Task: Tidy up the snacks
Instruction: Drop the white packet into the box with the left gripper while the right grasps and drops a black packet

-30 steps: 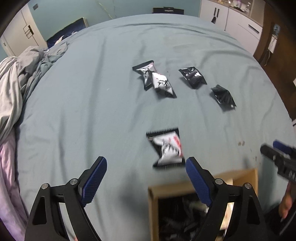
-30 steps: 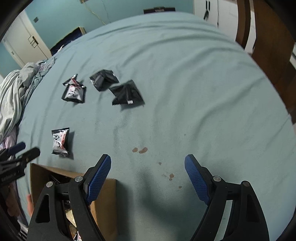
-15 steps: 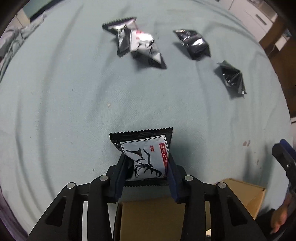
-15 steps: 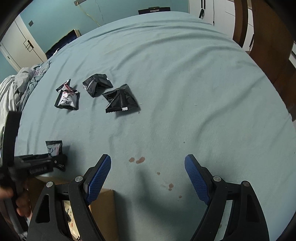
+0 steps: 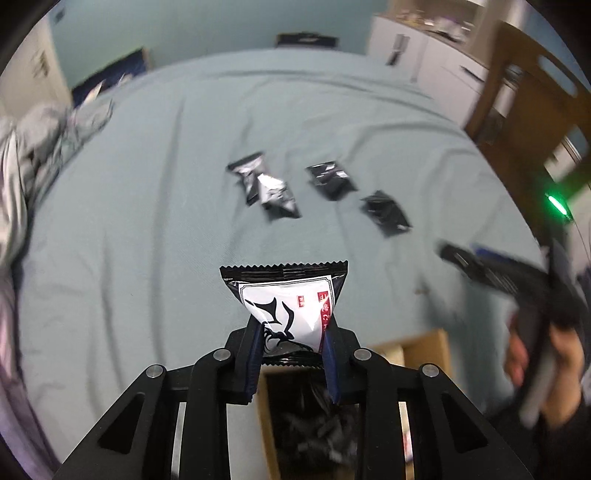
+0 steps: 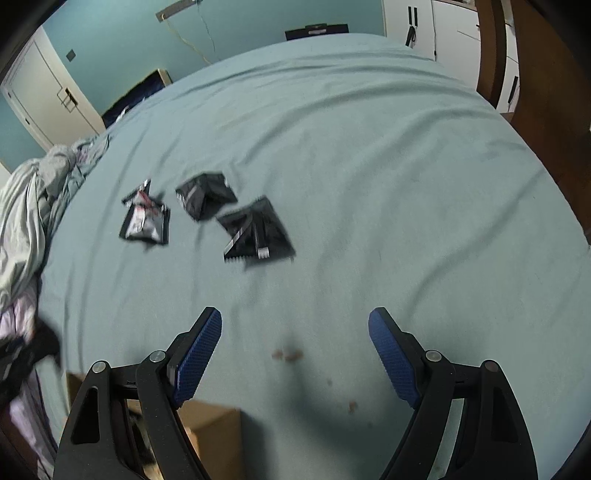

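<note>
My left gripper (image 5: 291, 339) is shut on a black and white snack packet (image 5: 286, 299) and holds it up above the open cardboard box (image 5: 424, 350). Several more black snack packets lie on the blue-grey bed sheet: an overlapping pair (image 5: 264, 184), one (image 5: 330, 179) and one (image 5: 386, 212). In the right wrist view they show as the pair (image 6: 146, 218) and two dark packets (image 6: 205, 195), (image 6: 256, 230). My right gripper (image 6: 295, 354) is open and empty above the sheet; it also shows at the right of the left wrist view (image 5: 498, 273).
The box corner (image 6: 210, 432) sits at the bed's near edge. Crumpled bedding (image 6: 26, 206) is piled at the left. Small reddish stains (image 6: 288, 354) mark the sheet. A wooden chair (image 5: 524, 110) and white cabinets (image 6: 454, 33) stand at the right.
My left gripper closed on the near packet and lifted it off the sheet, back over the box. My right gripper stayed open and shifted slightly forward.
</note>
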